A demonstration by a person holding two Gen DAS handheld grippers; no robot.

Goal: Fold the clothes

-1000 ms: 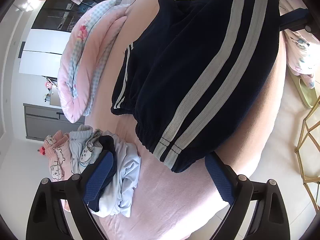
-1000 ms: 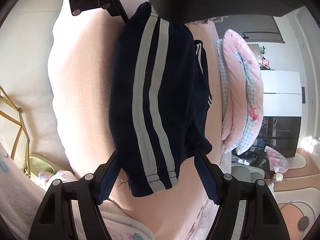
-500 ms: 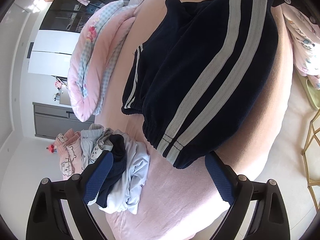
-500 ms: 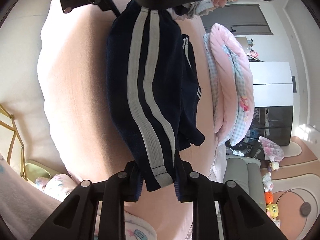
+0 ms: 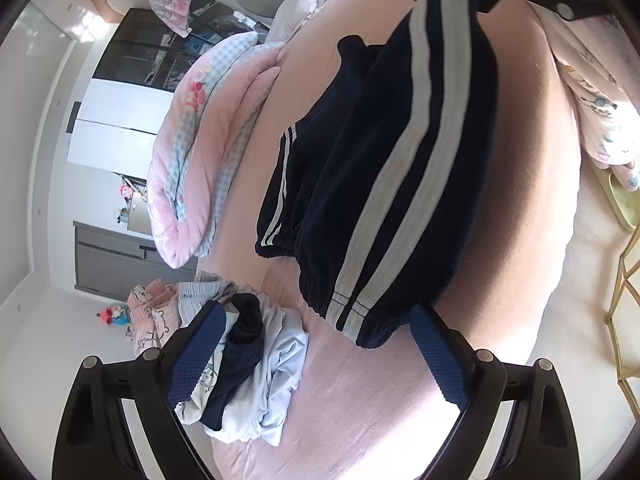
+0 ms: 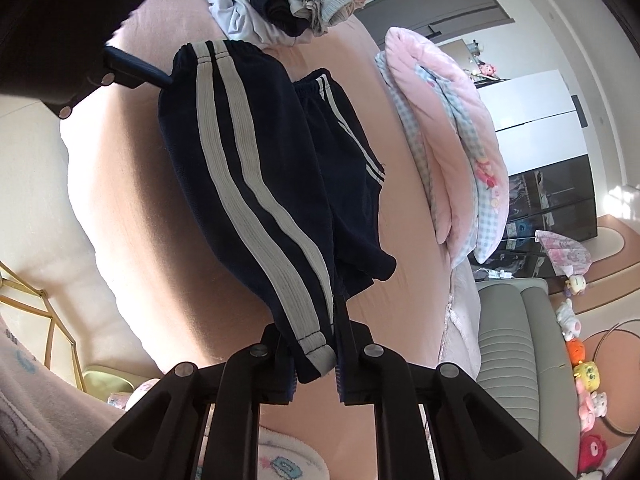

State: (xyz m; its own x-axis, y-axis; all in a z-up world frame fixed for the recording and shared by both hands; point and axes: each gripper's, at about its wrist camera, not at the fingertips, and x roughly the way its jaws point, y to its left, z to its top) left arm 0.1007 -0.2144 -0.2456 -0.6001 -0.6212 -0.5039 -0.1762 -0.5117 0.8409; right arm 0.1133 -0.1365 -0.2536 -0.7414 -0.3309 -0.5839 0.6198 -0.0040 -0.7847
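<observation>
Closing on a cuff of the trousers [image 6: 256,184], my right gripper [image 6: 316,360], spread a second ago, now pinches it at lower centre. Garment lies across the bed [image 5: 520,200]; left gripper [image 5: 316,356] stays spread, empty. Fold can begin.

Both tools were matte black plastic with triangular cutouts in the arms and round silver screws at the joints. The left gripper [image 5: 316,356] had dark blue fingers [image 5: 194,356] with a fine knurled texture; the right gripper [image 6: 316,364] looked the same build
</observation>
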